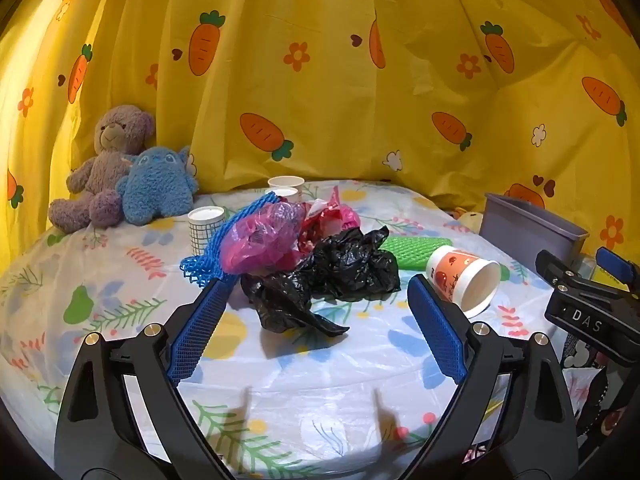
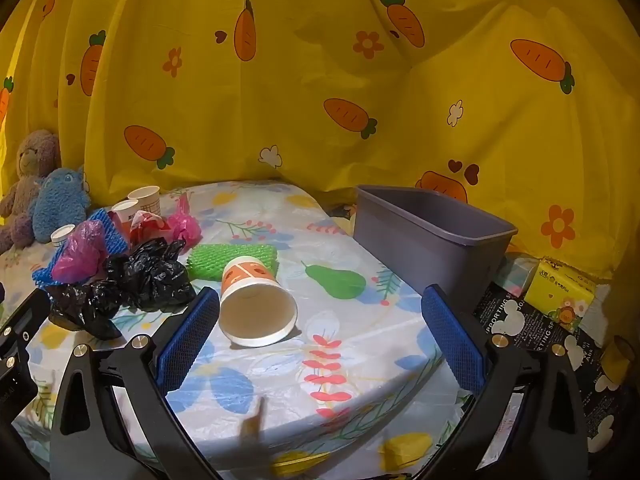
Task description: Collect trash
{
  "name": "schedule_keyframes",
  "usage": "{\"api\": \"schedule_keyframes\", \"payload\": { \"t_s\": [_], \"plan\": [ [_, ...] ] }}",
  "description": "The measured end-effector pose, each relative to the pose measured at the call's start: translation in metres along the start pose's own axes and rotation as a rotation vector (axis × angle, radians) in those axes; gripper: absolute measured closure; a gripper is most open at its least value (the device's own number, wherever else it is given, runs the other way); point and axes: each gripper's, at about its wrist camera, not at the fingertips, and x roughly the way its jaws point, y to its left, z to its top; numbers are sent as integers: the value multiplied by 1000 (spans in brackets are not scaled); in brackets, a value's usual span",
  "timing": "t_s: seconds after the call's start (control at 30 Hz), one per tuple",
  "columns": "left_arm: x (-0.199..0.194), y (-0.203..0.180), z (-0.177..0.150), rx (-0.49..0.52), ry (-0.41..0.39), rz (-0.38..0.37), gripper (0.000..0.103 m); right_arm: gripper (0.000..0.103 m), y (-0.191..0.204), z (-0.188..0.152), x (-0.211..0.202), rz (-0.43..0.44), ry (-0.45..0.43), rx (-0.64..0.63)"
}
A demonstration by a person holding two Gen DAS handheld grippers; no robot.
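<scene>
My left gripper [image 1: 316, 312] is spread wide with nothing in it, and so is my right gripper [image 2: 320, 328]; their fingers have bumpy blue pads [image 1: 200, 328]. Right in front of my left gripper lies a crinkly, shiny black bag [image 1: 332, 276]. Just behind it sit a see-through pink bag [image 1: 260, 240] and a holey blue net [image 1: 212, 252]. A flat green foam net [image 2: 224, 260] lies past the black bag, toward my right gripper. A round paper cup [image 2: 256, 300] with orange pictures lies tipped on its side, its open mouth facing my right gripper, just beside the left finger. I see nothing in the cup. More cups [image 1: 286, 186] stand upright farther back. A smooth gray bin [image 2: 432, 236] stands ahead of my right gripper's right finger; I cannot see its bottom. Two fuzzy toys, a purple bear [image 1: 108, 164] and a blue monster [image 1: 156, 184], sit far off to the left. All of it rests on a table [image 2: 360, 360] with a slippery flowered cover.
</scene>
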Motion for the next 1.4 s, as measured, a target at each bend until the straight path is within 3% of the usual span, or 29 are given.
{"api": "schedule_keyframes", "payload": {
  "t_s": [1.4],
  "plan": [
    [12, 10, 3, -48, 21, 19, 12, 5, 1, -1, 5, 10, 0, 4]
  ]
}}
